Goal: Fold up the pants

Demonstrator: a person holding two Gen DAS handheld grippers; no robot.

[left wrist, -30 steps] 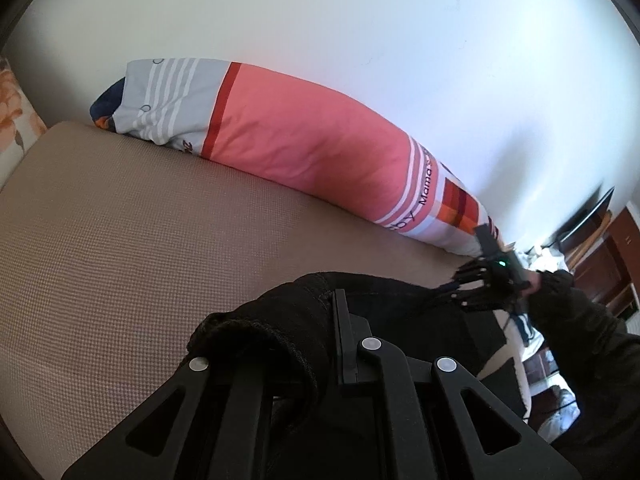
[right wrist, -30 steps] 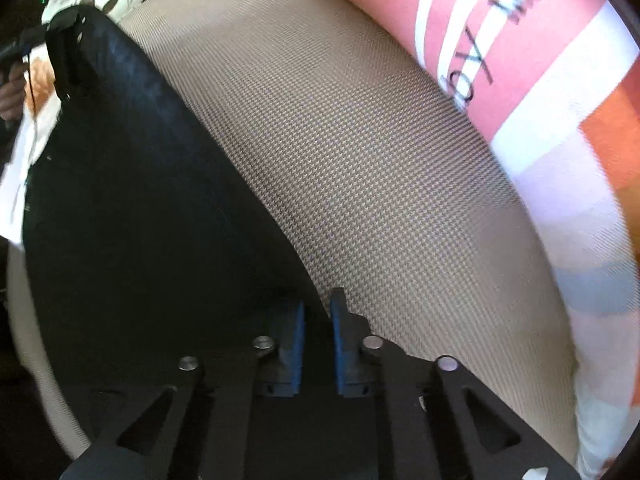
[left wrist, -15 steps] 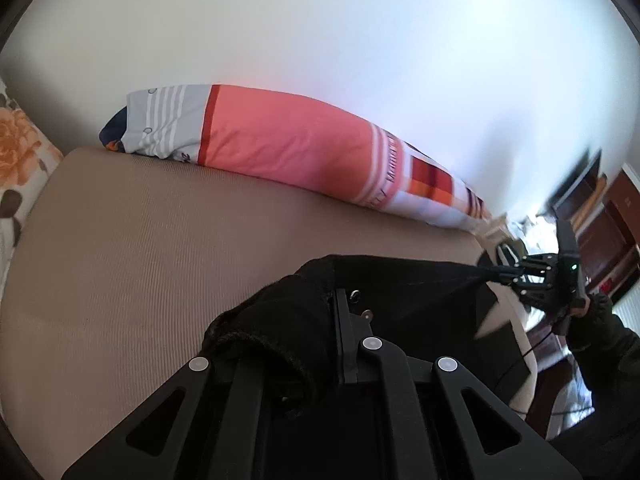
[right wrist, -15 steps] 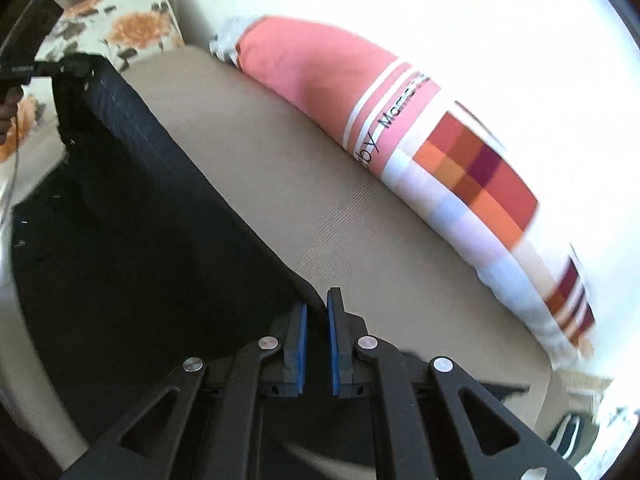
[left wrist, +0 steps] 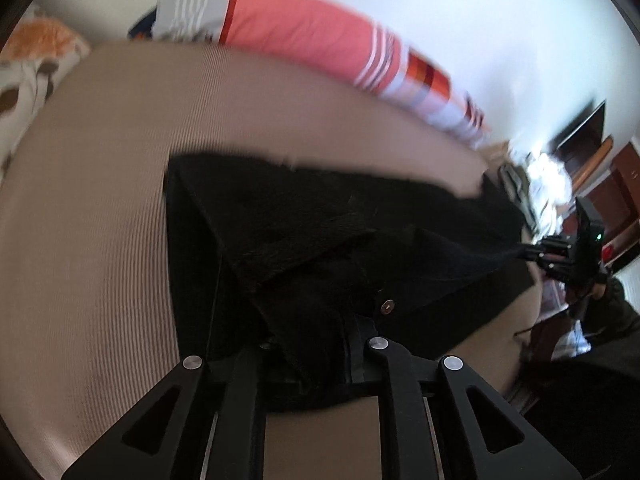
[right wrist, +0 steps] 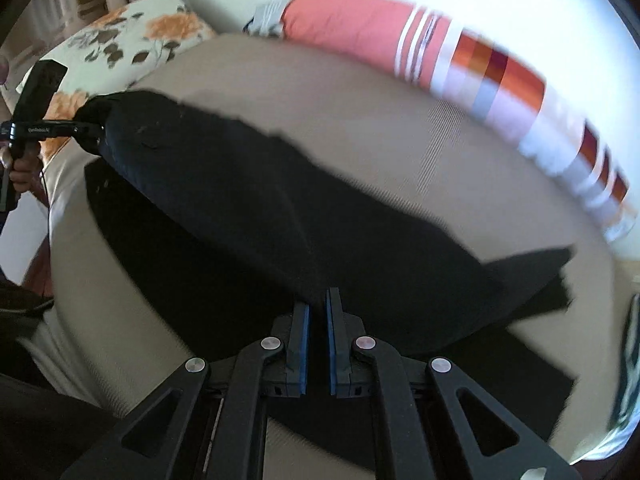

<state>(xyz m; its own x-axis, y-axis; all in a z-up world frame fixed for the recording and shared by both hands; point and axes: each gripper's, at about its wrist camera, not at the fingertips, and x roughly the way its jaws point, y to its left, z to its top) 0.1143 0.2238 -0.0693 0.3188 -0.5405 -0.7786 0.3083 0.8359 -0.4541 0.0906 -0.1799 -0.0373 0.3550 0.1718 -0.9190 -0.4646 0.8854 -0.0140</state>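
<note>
We see no containers here, only black pants point(left wrist: 320, 240) stretched between our two grippers over a tan woven mattress point(left wrist: 100, 200).

In the left wrist view, our left gripper point(left wrist: 316, 356) has the waistband end bunched between its fingers, a metal button point(left wrist: 387, 306) just ahead of the right-hand finger. The jaws have just been opening a little, yet they are nearly together and the cloth is still pinched between them. Far ahead and to the right of these fingers, our right gripper point(left wrist: 532, 250) pulls a corner of the fabric taut.

In the right wrist view, the blue pads point(right wrist: 305, 344) of our right gripper point(right wrist: 316, 312) stand close together, clamped on a thin edge of the pants point(right wrist: 280, 208). From these fingertips the cloth runs ahead and to the left, its long axis slanting up to the left gripper point(right wrist: 86, 132), held by a hand point(right wrist: 22, 168). A looser part spreads to the right of the fingers and lies on the mattress point(right wrist: 400, 140).

Beyond the pants, a pink striped bolster point(right wrist: 420, 40) lies along the white wall point(left wrist: 480, 20), and a floral pillow point(right wrist: 132, 40) sits far ahead on the left.
</note>
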